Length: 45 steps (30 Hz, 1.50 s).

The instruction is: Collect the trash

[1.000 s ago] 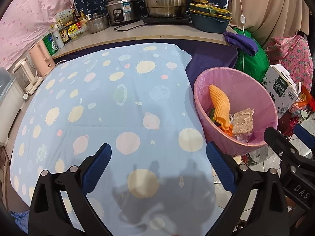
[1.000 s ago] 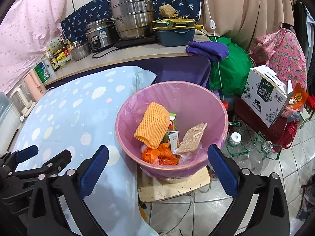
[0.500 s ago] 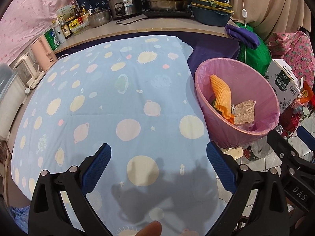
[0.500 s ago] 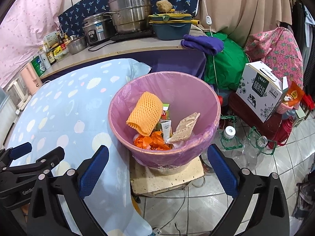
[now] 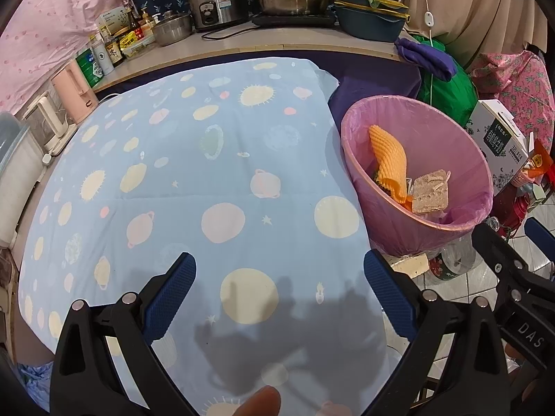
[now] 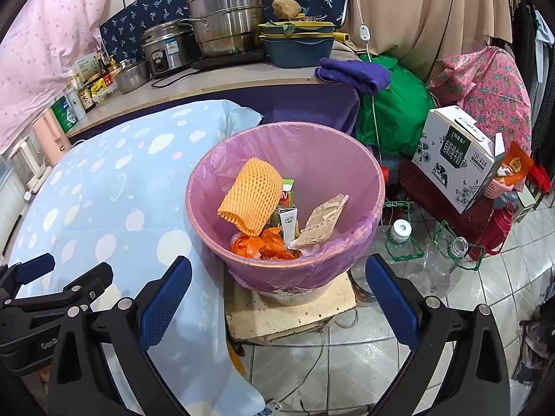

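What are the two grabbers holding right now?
Nothing. The left gripper and the right gripper are both open and empty; the trash sits in the pink bin.

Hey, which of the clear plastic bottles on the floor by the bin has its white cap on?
The bottle nearest the bin: white cap on. The other bottle looks uncapped.

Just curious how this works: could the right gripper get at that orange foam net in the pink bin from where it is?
Probably yes. The right gripper is open and empty, the bin has no lid, and the orange foam net lies on top of the other trash.
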Each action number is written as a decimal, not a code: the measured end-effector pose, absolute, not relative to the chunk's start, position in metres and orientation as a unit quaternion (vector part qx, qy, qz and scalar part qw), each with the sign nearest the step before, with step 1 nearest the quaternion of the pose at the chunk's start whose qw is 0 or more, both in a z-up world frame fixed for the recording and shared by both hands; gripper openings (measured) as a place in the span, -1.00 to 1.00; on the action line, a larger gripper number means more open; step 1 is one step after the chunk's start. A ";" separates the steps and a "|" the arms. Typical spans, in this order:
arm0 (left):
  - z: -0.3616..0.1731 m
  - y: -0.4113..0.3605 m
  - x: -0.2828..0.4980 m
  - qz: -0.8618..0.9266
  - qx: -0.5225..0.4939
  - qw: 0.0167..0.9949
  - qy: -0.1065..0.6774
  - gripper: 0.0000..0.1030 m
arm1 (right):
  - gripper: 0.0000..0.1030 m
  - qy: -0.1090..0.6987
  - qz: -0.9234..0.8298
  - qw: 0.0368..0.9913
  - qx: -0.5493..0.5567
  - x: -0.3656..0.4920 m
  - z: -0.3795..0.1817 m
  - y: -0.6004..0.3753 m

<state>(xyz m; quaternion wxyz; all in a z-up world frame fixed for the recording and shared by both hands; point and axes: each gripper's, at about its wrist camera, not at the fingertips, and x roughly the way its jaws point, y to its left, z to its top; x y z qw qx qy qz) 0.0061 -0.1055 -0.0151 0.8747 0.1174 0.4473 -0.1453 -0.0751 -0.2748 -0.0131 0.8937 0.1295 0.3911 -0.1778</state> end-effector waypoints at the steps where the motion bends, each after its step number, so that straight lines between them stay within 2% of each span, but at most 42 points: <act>1: -0.015 -0.105 0.006 -0.146 0.117 0.875 0.447 0.81 | 0.88 0.392 -0.177 0.894 0.129 -0.075 -0.014 -0.275; 45: -0.016 -0.108 -0.002 -0.143 0.127 0.875 0.444 0.80 | 0.88 0.395 -0.181 0.891 0.130 -0.078 -0.016 -0.273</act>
